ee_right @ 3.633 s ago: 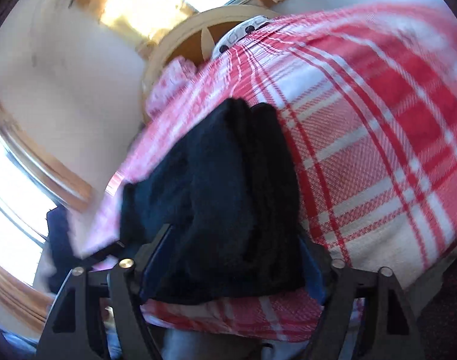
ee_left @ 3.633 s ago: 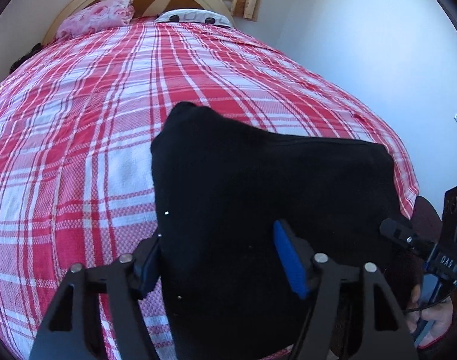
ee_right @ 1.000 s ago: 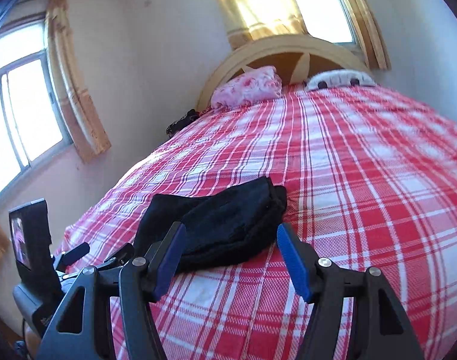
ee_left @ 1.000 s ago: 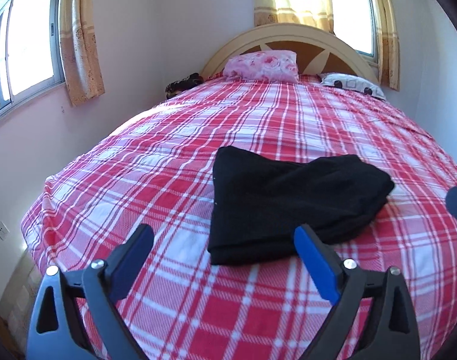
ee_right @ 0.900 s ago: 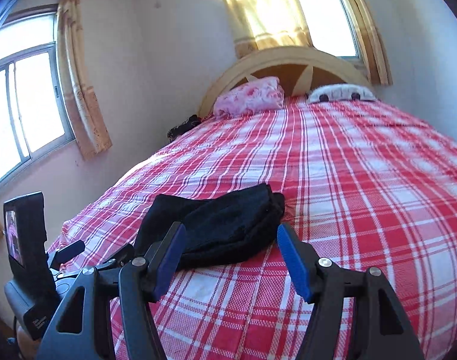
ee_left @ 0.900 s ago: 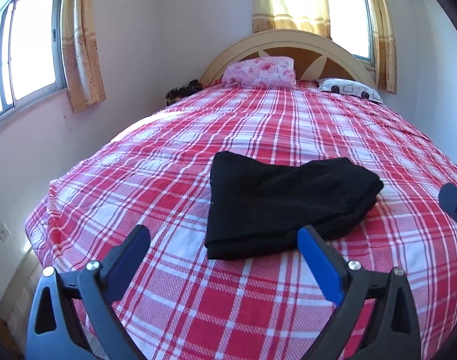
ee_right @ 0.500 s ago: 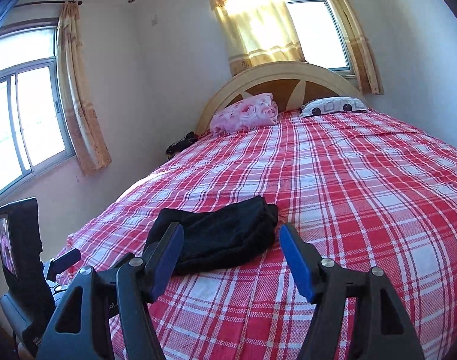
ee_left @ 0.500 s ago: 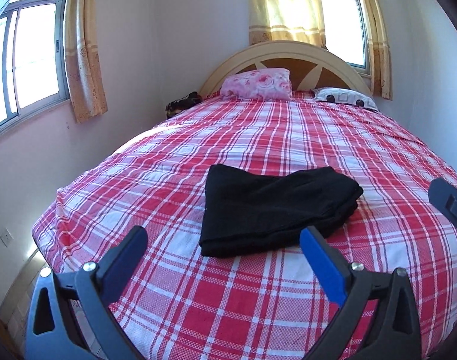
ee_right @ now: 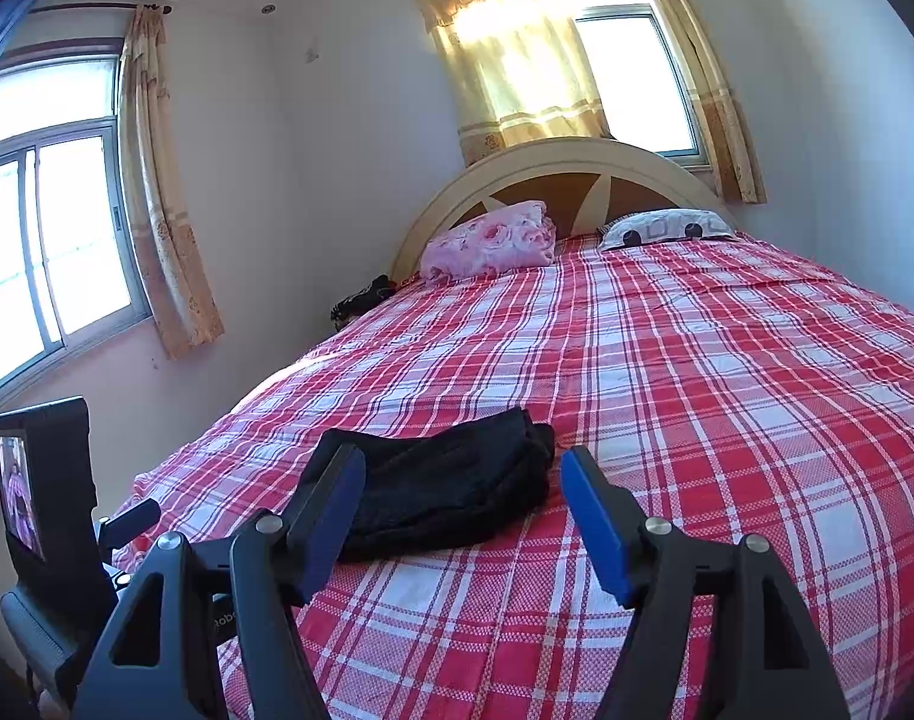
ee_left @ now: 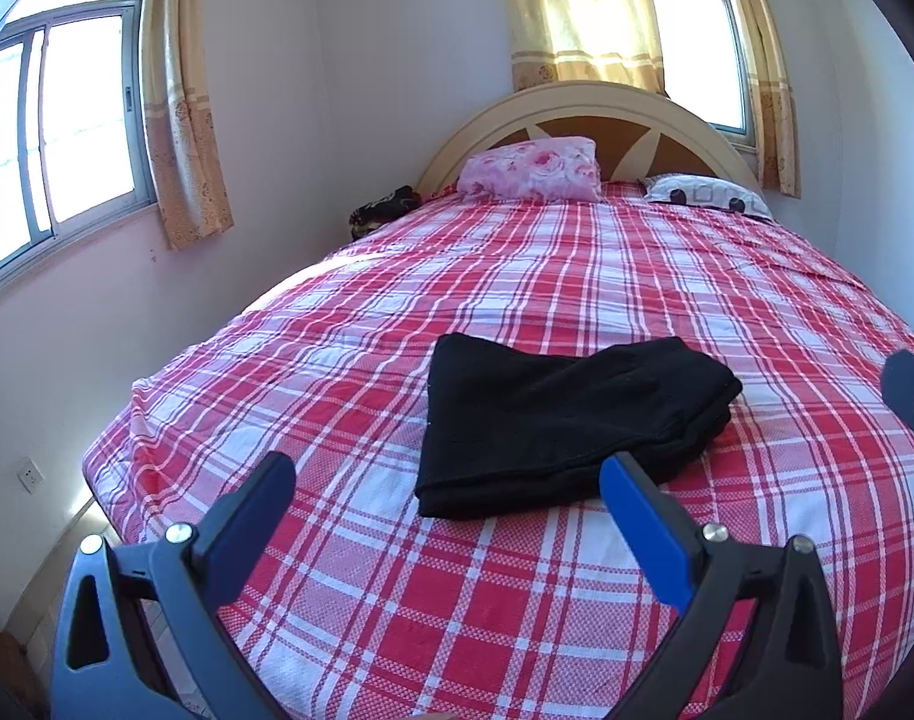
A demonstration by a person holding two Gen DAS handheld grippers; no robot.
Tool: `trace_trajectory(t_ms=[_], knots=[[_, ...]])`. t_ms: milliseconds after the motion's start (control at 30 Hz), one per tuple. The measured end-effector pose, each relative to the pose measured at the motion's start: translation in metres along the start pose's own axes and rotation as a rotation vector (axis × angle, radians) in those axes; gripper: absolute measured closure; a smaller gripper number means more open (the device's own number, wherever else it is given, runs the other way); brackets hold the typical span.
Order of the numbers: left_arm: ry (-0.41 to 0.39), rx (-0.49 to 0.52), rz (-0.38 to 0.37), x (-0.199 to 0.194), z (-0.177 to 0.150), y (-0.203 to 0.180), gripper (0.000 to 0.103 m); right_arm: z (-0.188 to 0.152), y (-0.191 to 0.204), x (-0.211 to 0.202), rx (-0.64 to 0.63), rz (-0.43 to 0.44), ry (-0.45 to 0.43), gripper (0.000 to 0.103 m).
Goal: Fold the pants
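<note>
Both grippers, left and right, have backed off with fingers spread; folded pants could slump, unpressed.

Both wrist views look from beyond the foot of the bed toward the far headboard. The left view sits further left and slightly higher; the right view is lower. Both share the folded pants and the pillows.
</note>
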State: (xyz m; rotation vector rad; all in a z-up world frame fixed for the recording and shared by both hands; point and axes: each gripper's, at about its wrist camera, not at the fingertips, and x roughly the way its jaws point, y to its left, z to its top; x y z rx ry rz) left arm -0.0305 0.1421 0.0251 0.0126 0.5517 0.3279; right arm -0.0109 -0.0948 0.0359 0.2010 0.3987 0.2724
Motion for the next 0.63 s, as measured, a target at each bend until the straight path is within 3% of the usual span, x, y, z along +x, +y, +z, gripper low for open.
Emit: trace_trajectory(t_ms=[467, 633], knots=[[0.006, 0.007, -0.014, 0.004, -0.002, -0.003, 0.0, -0.004, -0.006, 0.005, 0.028, -0.012, 0.021, 0.033], [0.06, -0.006, -0.012, 0.015, -0.004, -0.001, 0.0, -0.005, -0.007, 0.008, 0.031, -0.008, 0.031, 0.033]])
